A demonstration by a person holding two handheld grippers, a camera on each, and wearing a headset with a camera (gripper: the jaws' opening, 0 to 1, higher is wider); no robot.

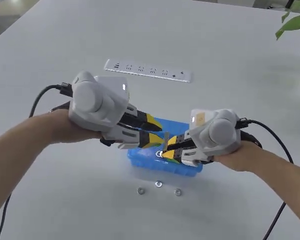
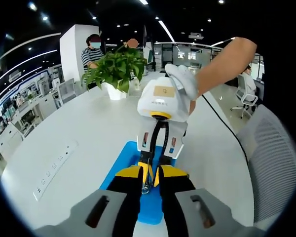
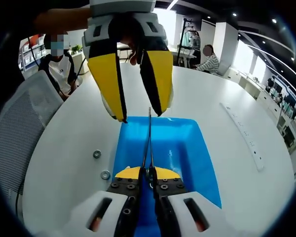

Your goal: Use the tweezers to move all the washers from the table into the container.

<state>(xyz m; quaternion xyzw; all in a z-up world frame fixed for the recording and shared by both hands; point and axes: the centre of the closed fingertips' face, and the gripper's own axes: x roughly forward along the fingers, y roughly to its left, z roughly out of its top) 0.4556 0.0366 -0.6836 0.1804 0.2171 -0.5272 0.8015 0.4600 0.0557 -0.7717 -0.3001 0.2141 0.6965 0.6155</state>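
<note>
The right gripper (image 3: pixel 149 173), at the bottom of its own view, is clenched on the thin metal tweezers (image 3: pixel 149 138) over the blue plastic container (image 3: pixel 182 158). The left gripper (image 3: pixel 139 116), at upper centre, has its jaws apart near the tweezers' tip. Three small metal washers (image 1: pixel 158 184) lie on the white table (image 1: pixel 230 60), at lower centre of the head view.

Shiny metal washers (image 1: pixel 158 184) and tweezers (image 3: pixel 149 133), glossy blue plastic container (image 1: pixel 144 161), matt table (image 1: pixel 215 50).

Power strip (image 1: pixel 148 70), potted plant (image 2: pixel 114 71)
</note>
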